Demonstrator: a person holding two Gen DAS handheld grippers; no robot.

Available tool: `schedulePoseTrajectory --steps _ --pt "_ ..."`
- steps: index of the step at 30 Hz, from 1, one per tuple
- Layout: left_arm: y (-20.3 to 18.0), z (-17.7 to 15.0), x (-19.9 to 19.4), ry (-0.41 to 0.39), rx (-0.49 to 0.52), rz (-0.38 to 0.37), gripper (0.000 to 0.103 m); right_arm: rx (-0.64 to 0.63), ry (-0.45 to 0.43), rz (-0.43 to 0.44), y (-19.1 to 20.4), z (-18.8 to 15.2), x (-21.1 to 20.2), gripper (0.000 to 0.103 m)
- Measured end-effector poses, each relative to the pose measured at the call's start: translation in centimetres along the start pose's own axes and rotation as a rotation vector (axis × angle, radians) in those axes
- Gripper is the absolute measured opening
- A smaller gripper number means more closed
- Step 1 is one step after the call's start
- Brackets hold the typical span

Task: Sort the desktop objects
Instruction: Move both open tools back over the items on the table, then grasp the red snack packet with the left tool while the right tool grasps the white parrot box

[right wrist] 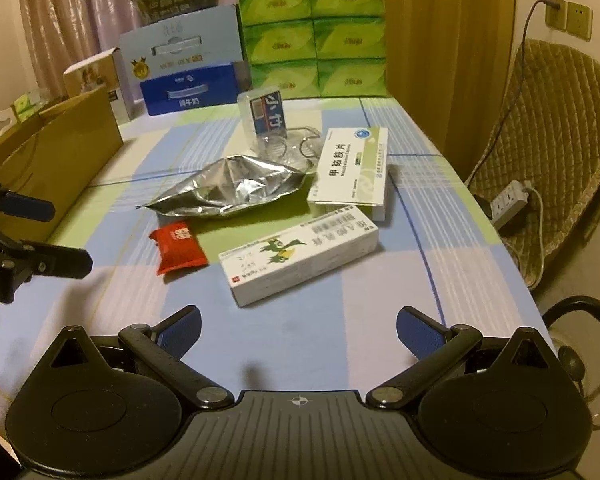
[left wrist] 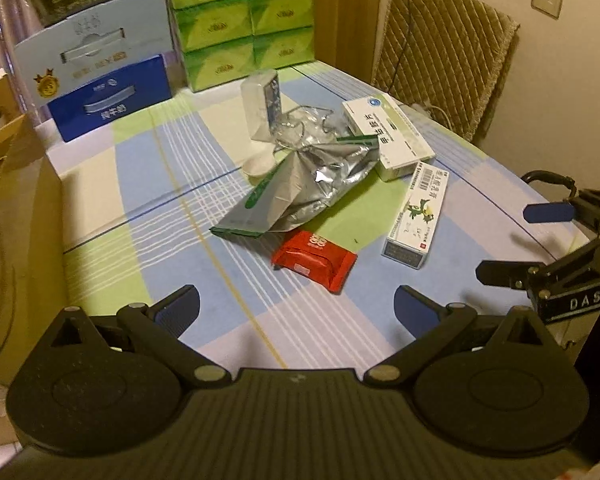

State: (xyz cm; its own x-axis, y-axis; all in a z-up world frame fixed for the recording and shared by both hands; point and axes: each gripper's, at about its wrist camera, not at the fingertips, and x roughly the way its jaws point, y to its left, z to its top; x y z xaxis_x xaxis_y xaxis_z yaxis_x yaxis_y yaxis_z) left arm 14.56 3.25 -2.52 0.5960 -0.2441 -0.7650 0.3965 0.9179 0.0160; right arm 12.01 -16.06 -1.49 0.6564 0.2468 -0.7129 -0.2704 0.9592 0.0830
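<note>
1. Both pairs of jaws stand wide apart and hold nothing: the left gripper (left wrist: pixel 298 306) hovers over the near part of the table, and the right gripper (right wrist: pixel 299 328) does the same beside it, its blue-padded fingers (right wrist: pixel 418 336) clear of every object.
2. Nearest the right gripper lies a long white medicine box (right wrist: pixel 300 258) printed with green birds, flat on the checked tablecloth (right wrist: pixel 380 360).
3. Just left of it sits a small red packet (right wrist: pixel 179 246), apart from the box.
4. Behind the packet lies a crumpled silver foil bag (right wrist: pixel 230 192), its green-edged side visible from the left wrist view.
5. To the right of the foil bag, a white-and-green medicine box (right wrist: pixel 354 168) rests just behind the long box, with one end propped up.
6. Further back are clear plastic packaging (right wrist: pixel 288 146) and an upright clear case with a blue card (right wrist: pixel 266 114).
7. At the far edge stand stacked green tissue packs (right wrist: pixel 314 36), a blue milk carton (right wrist: pixel 190 90) and, on the left, an open cardboard box (right wrist: pixel 60 152).
</note>
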Motion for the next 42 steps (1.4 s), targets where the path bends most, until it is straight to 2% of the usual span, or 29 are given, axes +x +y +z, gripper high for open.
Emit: schedulePoseTrajectory --steps 3,6,10,13,17,20,23,27,29,31,32,37,41,42 --pt "-0.5 0.0 0.9 0.008 0.064 -0.018 0.101 -0.083 0.004 0.025 0.2 0.8 0.5 0.101" --pt "-1.2 0.1 1.8 0.023 0.182 -0.041 0.101 -0.284 0.001 0.084 0.8 2.4 0.9 0.101" --pt "-1.7 0.4 3.2 0.053 0.278 -0.087 0.101 -0.599 0.012 0.173 1.4 4.2 1.6 0.101" --pt "-1.9 0.8 4.4 0.087 0.335 -0.121 0.096 -0.813 0.083 0.213 1.7 5.0 2.8 0.101" --pt "-1.6 1.4 5.9 0.113 0.379 -0.126 0.096 -1.124 0.155 0.258 2.1 5.0 4.2 0.099" --pt "-1.2 1.9 7.1 0.129 0.405 -0.125 0.096 -1.285 0.247 0.267 1.9 4.6 6.0 0.086" --pt "-0.9 2.4 8.1 0.146 0.408 -0.135 0.095 -1.360 0.315 0.311 1.8 4.5 7.4 0.083" --pt "-0.3 3.0 9.0 0.170 0.404 -0.158 0.095 -1.376 0.334 0.354 2.0 4.9 8.7 0.082" --pt "-0.1 3.3 9.4 0.190 0.395 -0.165 0.093 -1.389 0.356 0.370 2.2 5.1 9.4 0.079" --pt "0.0 3.7 9.8 0.209 0.378 -0.178 0.086 -1.400 0.373 0.371 2.5 5.3 10.1 0.070" --pt "0.0 3.8 10.0 0.216 0.371 -0.184 0.085 -1.392 0.382 0.384 2.5 5.6 10.4 0.070" --pt "-0.4 4.2 10.8 0.226 0.360 -0.197 0.083 -1.355 0.412 0.395 2.8 6.7 11.2 0.061" --pt "-1.0 4.1 11.0 0.228 0.352 -0.209 0.073 -1.329 0.429 0.375 3.0 6.6 11.0 0.053" --pt "-1.0 4.2 10.9 0.228 0.341 -0.211 0.065 -1.322 0.429 0.367 3.1 6.5 10.9 0.051"
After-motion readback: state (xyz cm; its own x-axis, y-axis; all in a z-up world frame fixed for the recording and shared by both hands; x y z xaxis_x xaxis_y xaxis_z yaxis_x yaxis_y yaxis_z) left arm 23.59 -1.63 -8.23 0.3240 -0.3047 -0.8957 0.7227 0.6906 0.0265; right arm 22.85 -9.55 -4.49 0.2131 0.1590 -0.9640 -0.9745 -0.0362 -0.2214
